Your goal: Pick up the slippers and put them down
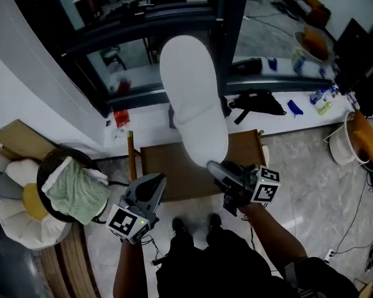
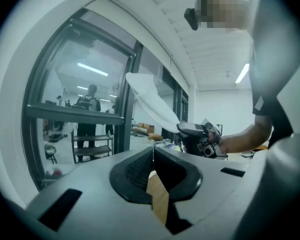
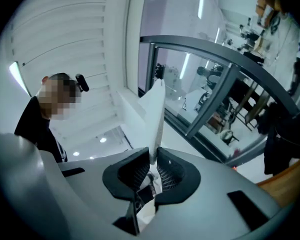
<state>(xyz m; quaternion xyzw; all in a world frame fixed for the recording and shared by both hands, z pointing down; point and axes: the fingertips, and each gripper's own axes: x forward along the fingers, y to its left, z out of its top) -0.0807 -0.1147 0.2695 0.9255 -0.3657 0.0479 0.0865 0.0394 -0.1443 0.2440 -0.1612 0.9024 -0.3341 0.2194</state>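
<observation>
Here we go: our right gripper [image 1: 212, 165] has its jaws clamped on the white slipper [image 1: 193, 98]. In the right gripper view the two pads [image 3: 165, 171] pinch a thin edge of the slipper [image 3: 152, 111], which stands straight up out of the jaws and well past the tips. From the head view, the slipper sticks out ahead of the right gripper with its pale, flat face toward us, clear of everything below.

Over to our left gripper [image 1: 156, 180]: its jaws are together, tip against tip, and nothing is pinched between them [image 2: 152, 149]. It sits just beside the right gripper, level with it. In the left gripper view the slipper [image 2: 150, 101] rises up and to the right of these jaws, with the right gripper [image 2: 197, 136] gripping its lower end.

Below both grippers sits a wooden table [image 1: 168, 166]. Ahead of the grippers, beyond the slipper, runs a dark window frame [image 1: 174, 17]. Off to the left gripper's outer side there is a green cloth [image 1: 74, 194] in a round black tub [image 1: 45, 166], and further out a flower-shaped cushion [image 1: 15, 213].

We see only this one slipper.
</observation>
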